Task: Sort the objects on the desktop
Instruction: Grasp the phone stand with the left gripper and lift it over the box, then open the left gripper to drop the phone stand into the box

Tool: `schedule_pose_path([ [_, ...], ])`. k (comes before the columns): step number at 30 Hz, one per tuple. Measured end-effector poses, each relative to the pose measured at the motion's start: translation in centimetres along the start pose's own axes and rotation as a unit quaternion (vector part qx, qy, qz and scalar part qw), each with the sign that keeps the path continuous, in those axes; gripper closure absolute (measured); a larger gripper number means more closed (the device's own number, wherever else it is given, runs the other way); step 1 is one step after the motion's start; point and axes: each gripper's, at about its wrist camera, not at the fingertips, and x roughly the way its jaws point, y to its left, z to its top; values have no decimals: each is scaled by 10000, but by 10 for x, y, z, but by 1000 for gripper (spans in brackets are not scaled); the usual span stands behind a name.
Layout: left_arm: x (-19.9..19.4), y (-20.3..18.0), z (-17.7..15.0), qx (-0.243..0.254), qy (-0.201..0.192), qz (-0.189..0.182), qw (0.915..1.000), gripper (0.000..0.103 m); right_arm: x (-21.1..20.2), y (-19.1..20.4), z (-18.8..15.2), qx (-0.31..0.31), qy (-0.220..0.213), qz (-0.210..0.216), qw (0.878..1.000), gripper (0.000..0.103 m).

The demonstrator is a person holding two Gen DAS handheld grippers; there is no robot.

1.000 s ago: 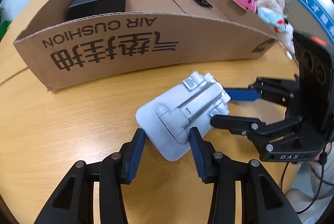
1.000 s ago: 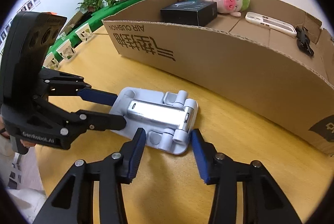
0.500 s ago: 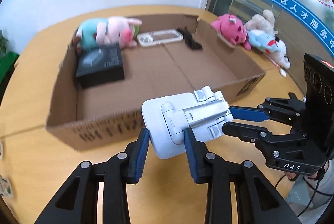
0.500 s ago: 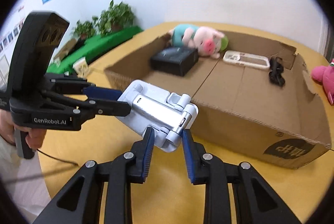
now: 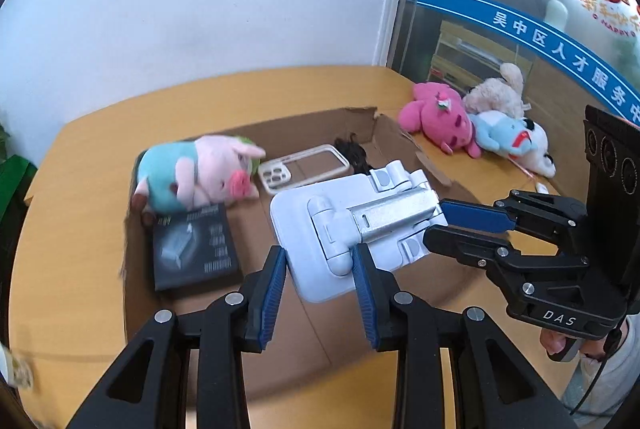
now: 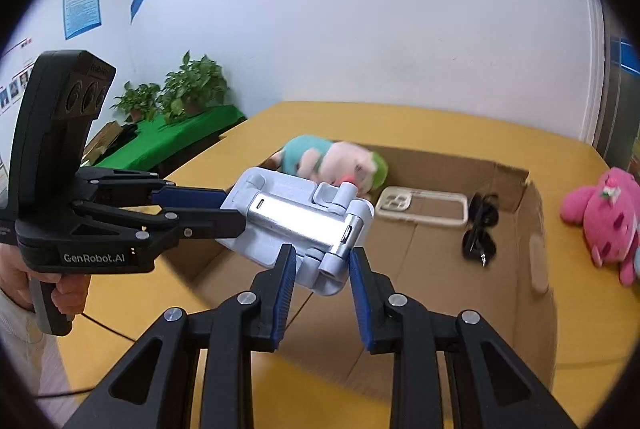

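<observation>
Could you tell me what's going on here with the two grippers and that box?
A person is sorting desk items into a cardboard box. Both the left gripper and the right gripper are clamped on a white folding phone stand, held in the air above the box, which already holds a plush pig, a black package and a phone case.

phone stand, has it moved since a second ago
Yes. The phone stand went from the table in front of the cardboard box up over its open inside, held by both grippers.
</observation>
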Motion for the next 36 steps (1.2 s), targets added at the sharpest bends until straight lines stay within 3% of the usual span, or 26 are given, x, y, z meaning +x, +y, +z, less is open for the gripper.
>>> schedule_pose_path([
  [5,50,24,38,-171,240,-123,9995,72,49,-41,29,135,344,-3,9993,76],
  [9,105,46,51,-452,742,-297,9958,72,93,-76,39,441,799,86,9958,76],
  [13,156,62,48,-777,1226,-392,9886,72,139,-100,30,644,1488,157,9866,76],
  [19,204,62,30,-894,1897,-226,9775,72,183,-114,1,950,2367,134,9668,76],
  [22,206,56,24,-705,1947,-132,9782,71,190,-119,-4,1071,2453,144,9634,76],
  [23,204,56,23,-731,1943,-158,9781,67,187,-118,-3,1072,2446,109,9636,76],
  [25,189,57,22,-772,1787,-87,9808,67,176,-116,0,1035,2376,-131,9658,74],
  [27,161,59,24,-676,1375,223,9879,63,156,-113,6,946,2165,-334,9711,64],
  [29,116,59,21,-652,758,443,9940,44,114,-101,13,795,1593,-580,9823,31],
  [31,59,58,6,-663,36,614,9959,29,67,-86,9,708,924,-786,9901,18],
  [34,-9,52,-31,-513,-748,1003,9908,9,18,-63,-19,641,307,-1035,9921,17],
  [36,-35,52,-58,-490,-1010,1256,9857,0,5,-53,-43,651,114,-1102,9917,16],
])
